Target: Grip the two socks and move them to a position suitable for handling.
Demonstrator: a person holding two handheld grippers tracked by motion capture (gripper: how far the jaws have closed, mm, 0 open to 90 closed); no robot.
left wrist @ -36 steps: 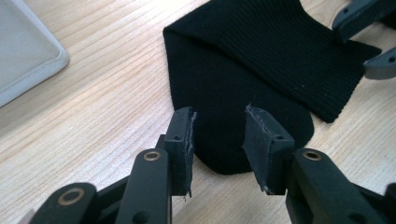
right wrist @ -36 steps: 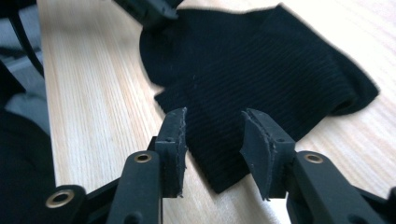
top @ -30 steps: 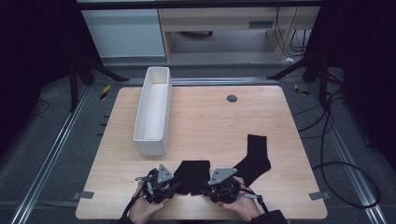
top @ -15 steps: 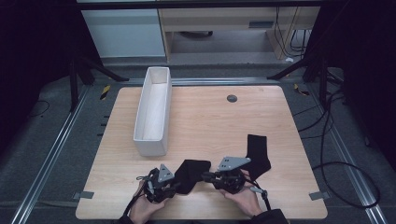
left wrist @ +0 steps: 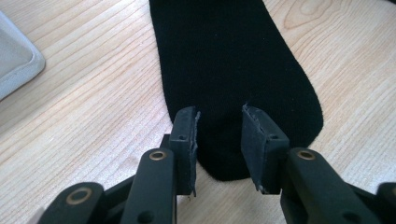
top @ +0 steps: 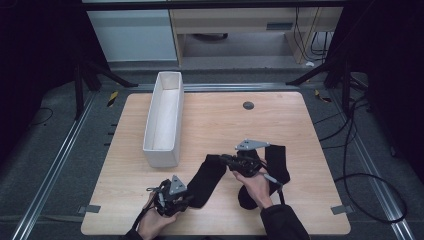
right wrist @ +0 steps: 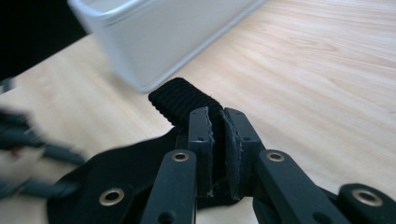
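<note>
A black sock (top: pixel 207 177) lies stretched at a slant across the near part of the wooden table (top: pixel 225 120). My right gripper (top: pixel 224 160) is shut on the sock's ribbed cuff (right wrist: pixel 180 98) and holds it lifted a little, pads (right wrist: pixel 201 130) pressed together on the cloth. My left gripper (top: pixel 186 199) is at the toe end. Its jaws (left wrist: pixel 219 123) have just been closing a little; they stand apart over the flat toe (left wrist: pixel 224 56) without pinching it. A second black sock (top: pixel 276 159) lies under my right hand.
A long white bin (top: pixel 165 117) stands left of centre, its near end (right wrist: pixel 154 37) close to the lifted cuff; one corner (left wrist: pixel 14 60) sits left of the toe. A small dark round spot (top: pixel 248 105) marks the far table. Black stands and cables surround the table.
My right gripper has closed on the sock's cuff and carried it up and away from the left gripper, drawing the sock out lengthwise. The left gripper has stayed at the toe.
</note>
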